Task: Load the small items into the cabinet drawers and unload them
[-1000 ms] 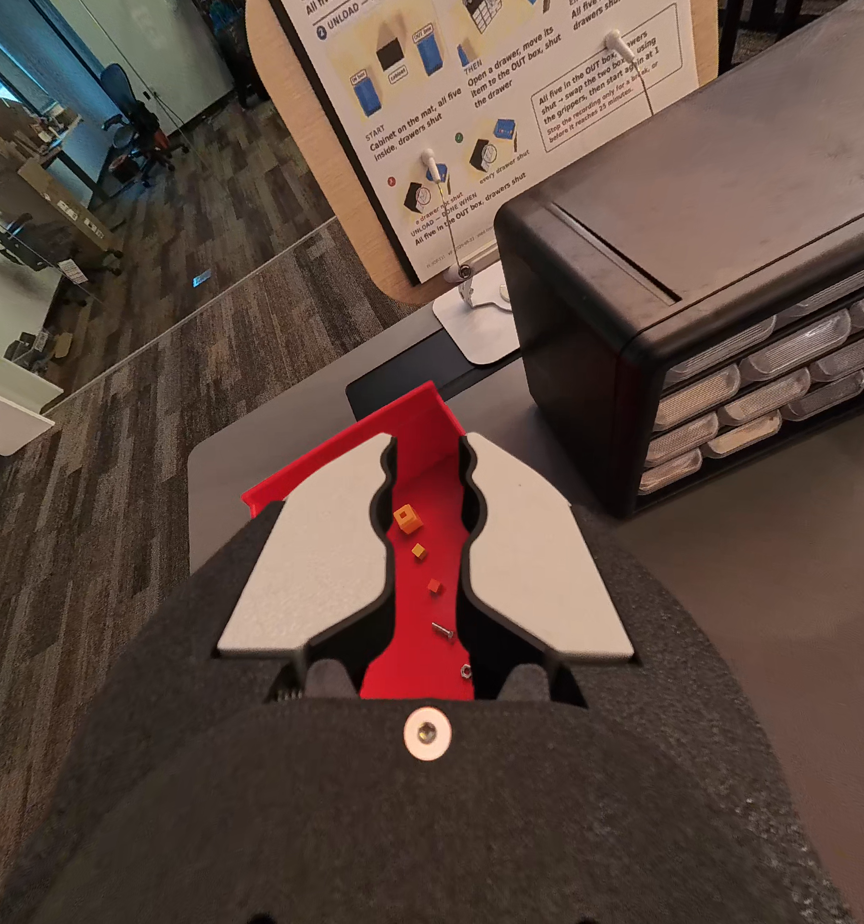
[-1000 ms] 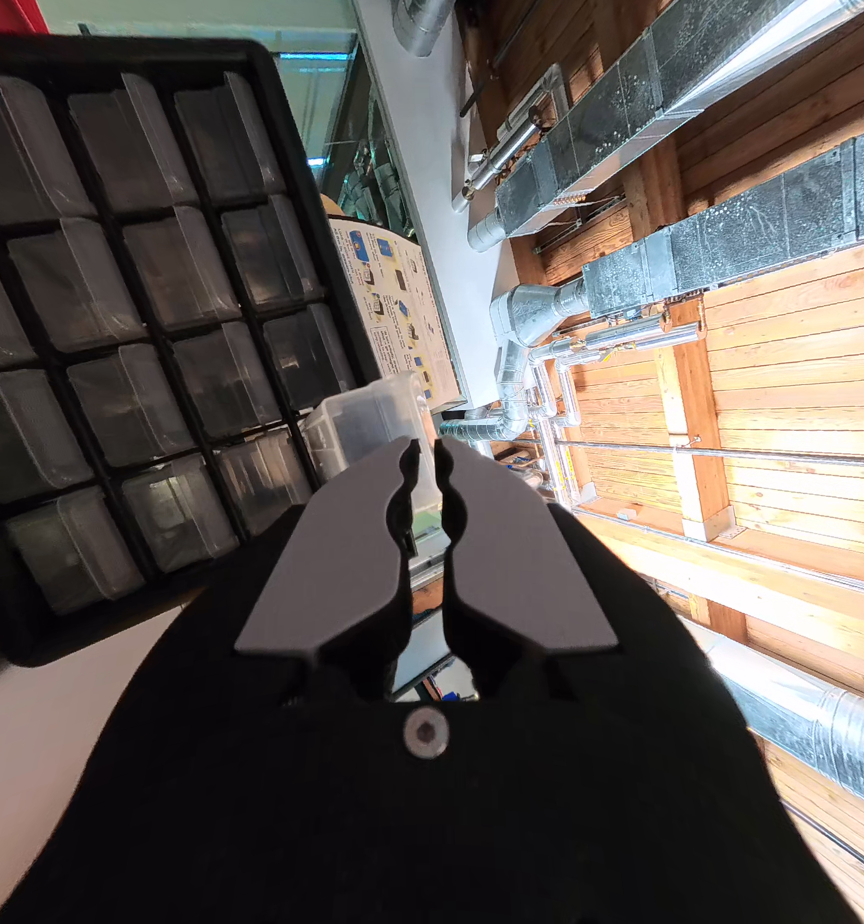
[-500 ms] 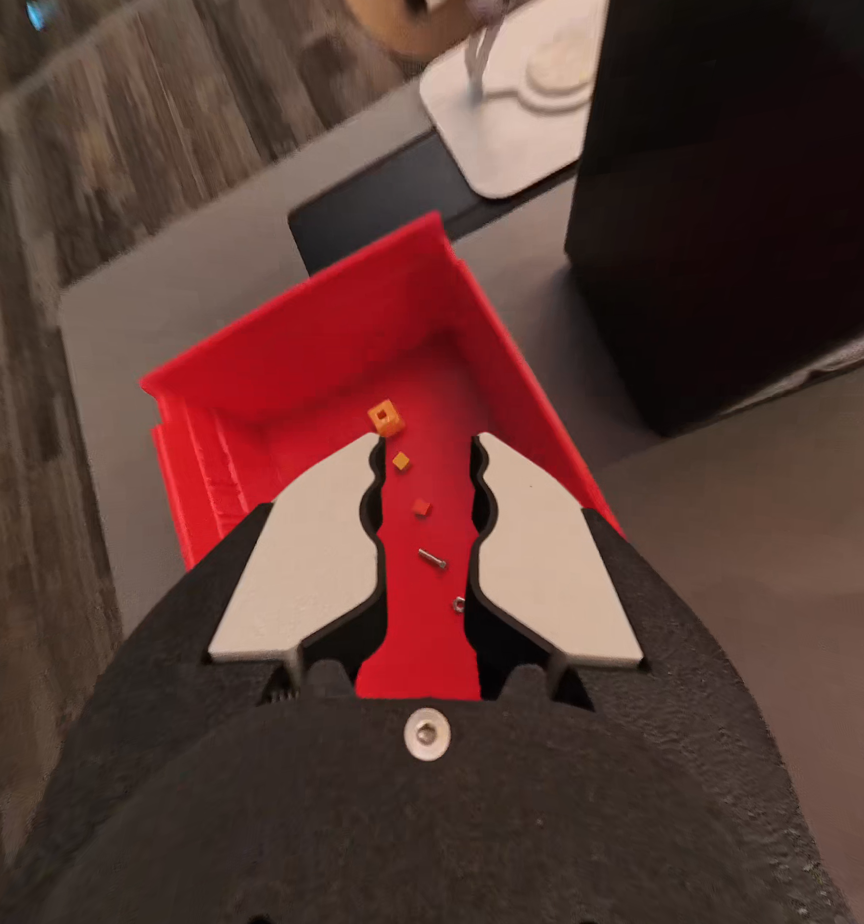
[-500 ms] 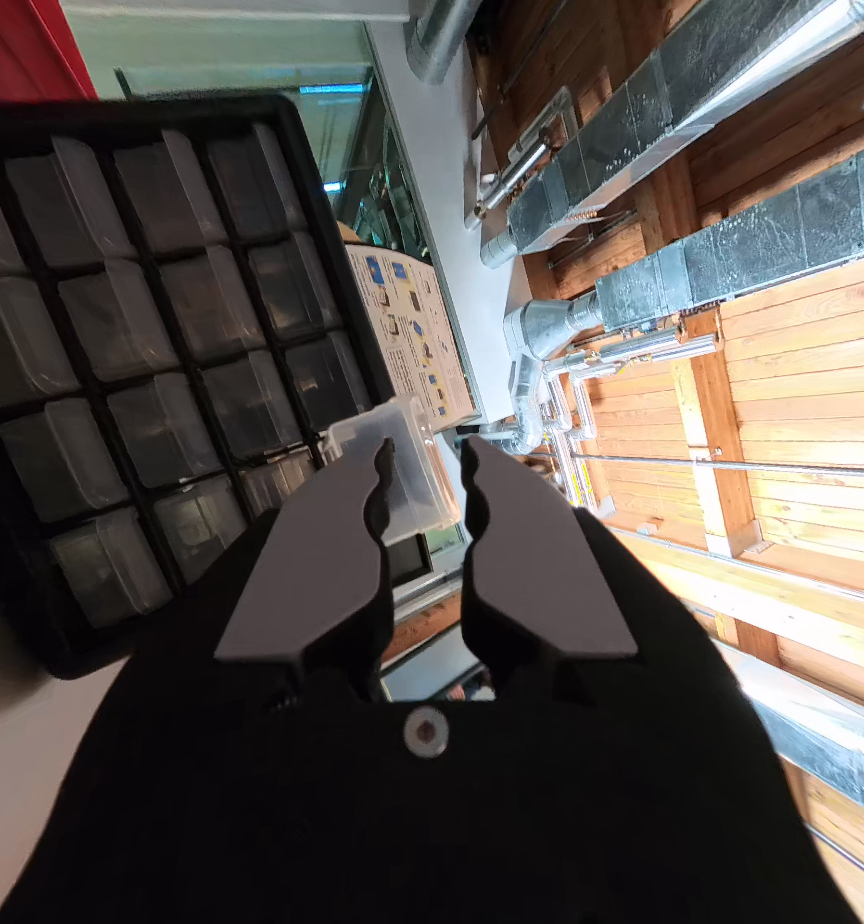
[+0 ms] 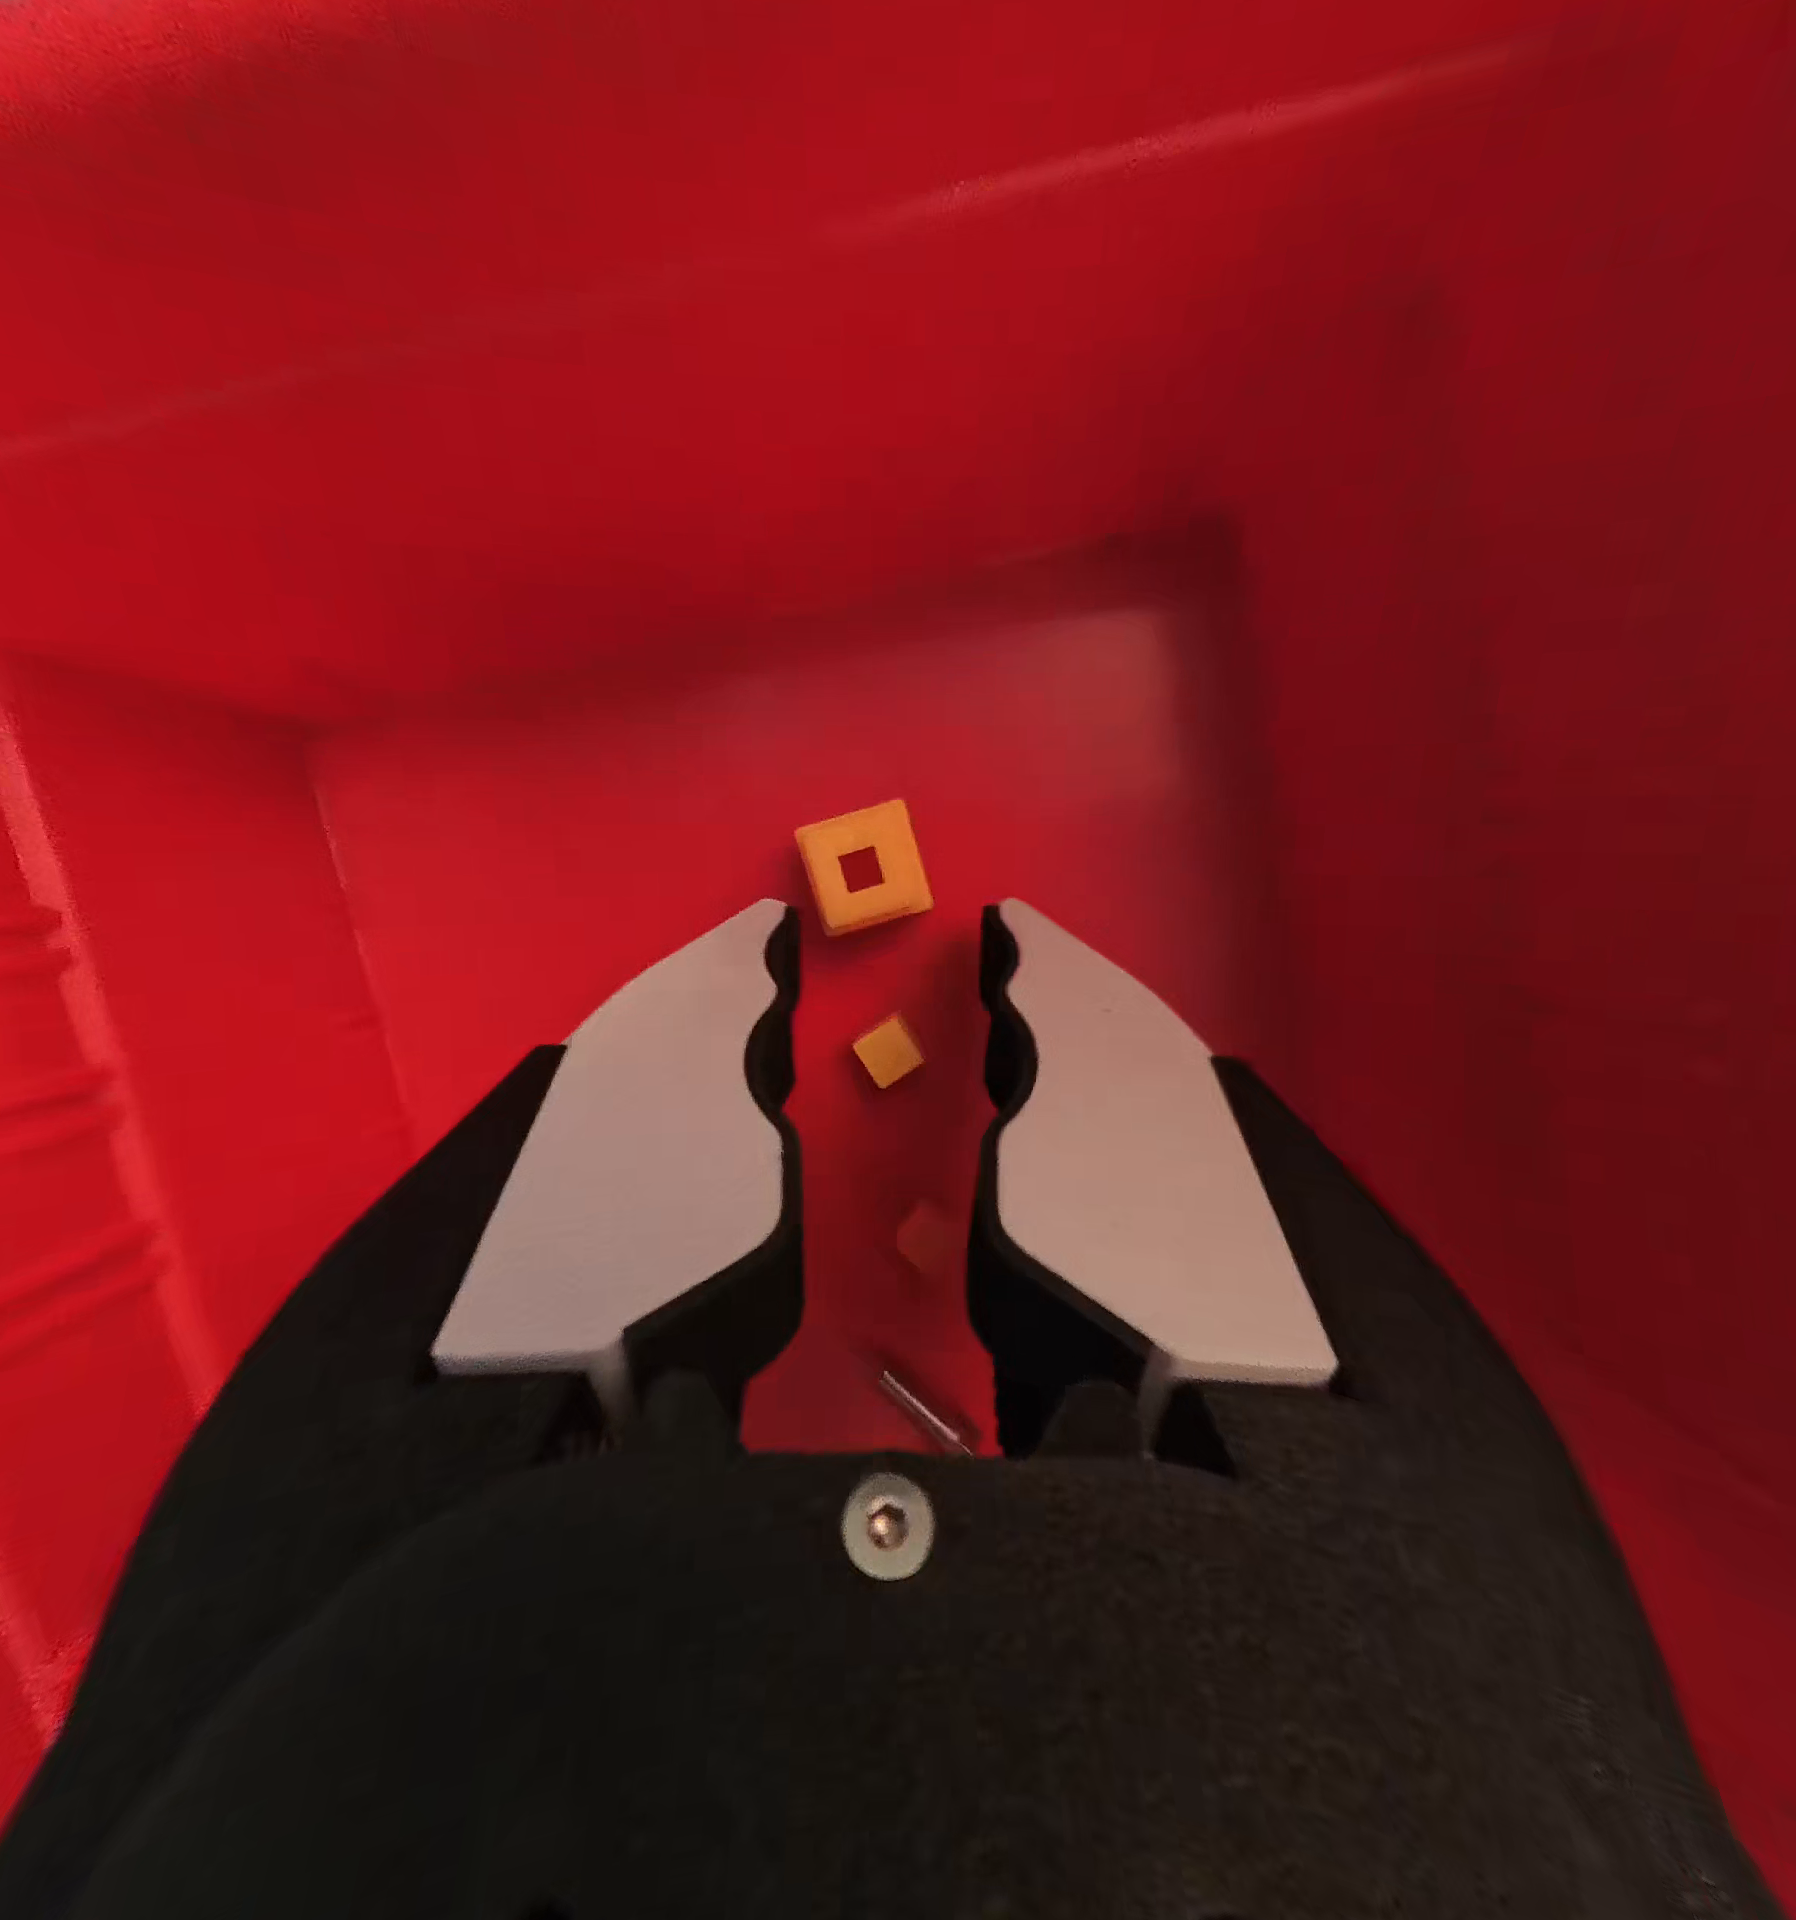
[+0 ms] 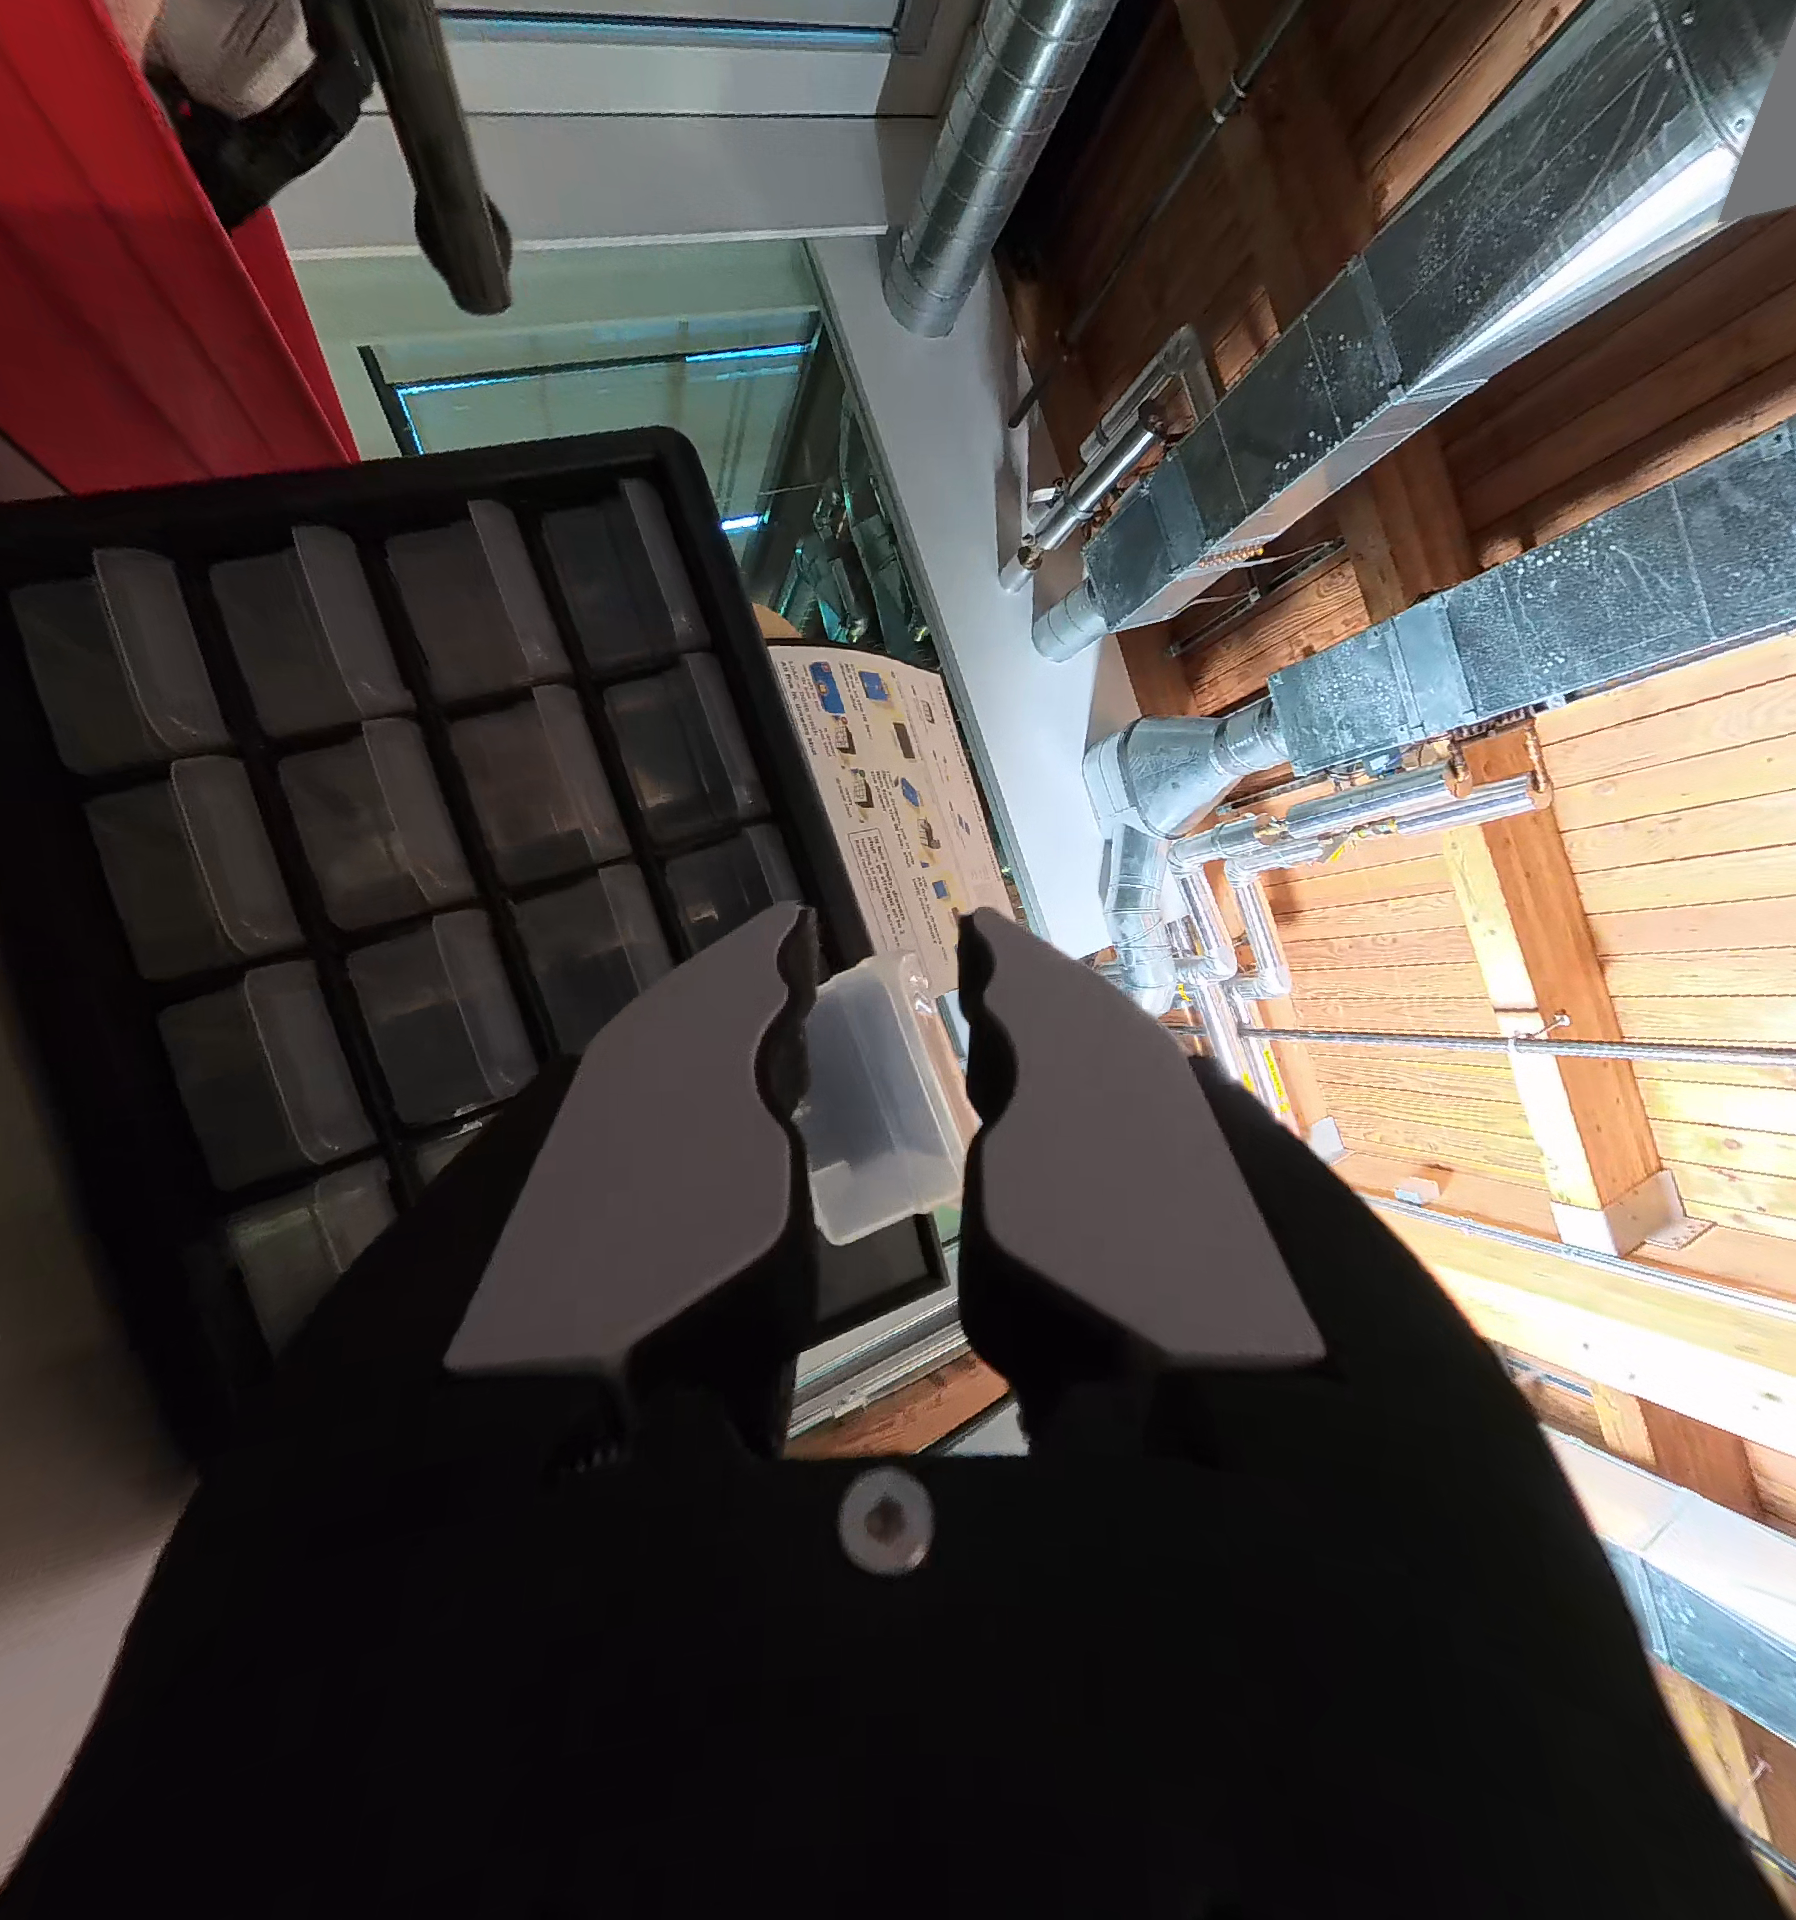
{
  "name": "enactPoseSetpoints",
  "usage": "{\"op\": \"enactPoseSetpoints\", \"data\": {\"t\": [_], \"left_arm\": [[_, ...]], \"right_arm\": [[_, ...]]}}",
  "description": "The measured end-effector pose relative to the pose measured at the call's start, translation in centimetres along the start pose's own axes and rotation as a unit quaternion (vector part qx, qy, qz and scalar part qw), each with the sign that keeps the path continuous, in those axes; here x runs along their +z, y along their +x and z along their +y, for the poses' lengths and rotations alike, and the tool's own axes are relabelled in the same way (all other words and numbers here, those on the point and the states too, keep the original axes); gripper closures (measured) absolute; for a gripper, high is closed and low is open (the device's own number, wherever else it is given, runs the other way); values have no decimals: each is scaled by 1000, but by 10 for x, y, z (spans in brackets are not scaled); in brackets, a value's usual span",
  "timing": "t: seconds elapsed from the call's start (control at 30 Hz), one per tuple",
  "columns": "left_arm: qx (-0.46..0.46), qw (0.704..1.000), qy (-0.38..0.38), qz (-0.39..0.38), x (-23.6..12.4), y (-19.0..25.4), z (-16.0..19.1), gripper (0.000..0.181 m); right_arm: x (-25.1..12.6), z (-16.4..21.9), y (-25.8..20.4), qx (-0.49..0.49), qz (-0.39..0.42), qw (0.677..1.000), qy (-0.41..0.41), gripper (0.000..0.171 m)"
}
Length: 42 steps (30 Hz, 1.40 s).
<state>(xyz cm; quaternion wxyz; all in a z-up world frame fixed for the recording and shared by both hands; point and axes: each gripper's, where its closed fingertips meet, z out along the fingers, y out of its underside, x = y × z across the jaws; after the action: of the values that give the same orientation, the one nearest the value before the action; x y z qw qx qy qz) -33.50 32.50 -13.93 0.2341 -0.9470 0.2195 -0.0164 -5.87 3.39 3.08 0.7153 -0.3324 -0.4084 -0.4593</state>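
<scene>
Orange square block in red bin, light, stiff; pinch its flat sides; left gripper open above it; right gripper open, empty, near pulled-out drawer

On the floor of the red box, an orange square block with a square hole lies flat nearest the far wall. A smaller solid orange cube sits just nearer, then a blurred reddish-orange piece, then a thin metal screw lying aslant. The black cabinet shows rows of clear drawers pushed in; one clear drawer stands pulled out at its lower edge.
</scene>
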Motion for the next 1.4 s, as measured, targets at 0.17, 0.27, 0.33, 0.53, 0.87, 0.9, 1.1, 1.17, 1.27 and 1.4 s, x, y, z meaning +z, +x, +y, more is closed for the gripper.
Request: {"op": "enactPoseSetpoints", "data": {"t": [0.17,0.27,0.33,0.53,0.87,0.9,1.1,1.17,1.27,1.4], "left_arm": [[18,999,14,-26,-4,-11,-3,160],[9,997,64,-37,-41,-19,-17,161],[12,992,123,-18,-85,-11,-32,160],[210,857,347,319,-273,189,-40,161],[553,777,115,278,-259,382,-24,160],[569,773,93,264,-252,386,-25,161],[608,765,-4,213,-218,391,-21,161],[613,765,-21,197,-208,391,-21,161],[622,759,-58,186,-196,390,-15,161],[630,752,-91,172,-189,386,-13,161]], "right_arm": [[1,5,1,14,-6,1000,-8,148],[2,10,2,27,-4,1000,-15,148],[1,11,2,39,-3,999,-13,150],[5,14,-11,59,-21,998,-14,150],[4,13,-11,88,-22,996,-11,150],[4,14,-10,90,-22,996,-13,150],[4,16,-8,92,-21,995,-13,150],[3,15,-5,92,-14,996,-9,150],[0,7,3,99,-1,995,11,150],[1,9,2,96,-3,995,6,150]]}}
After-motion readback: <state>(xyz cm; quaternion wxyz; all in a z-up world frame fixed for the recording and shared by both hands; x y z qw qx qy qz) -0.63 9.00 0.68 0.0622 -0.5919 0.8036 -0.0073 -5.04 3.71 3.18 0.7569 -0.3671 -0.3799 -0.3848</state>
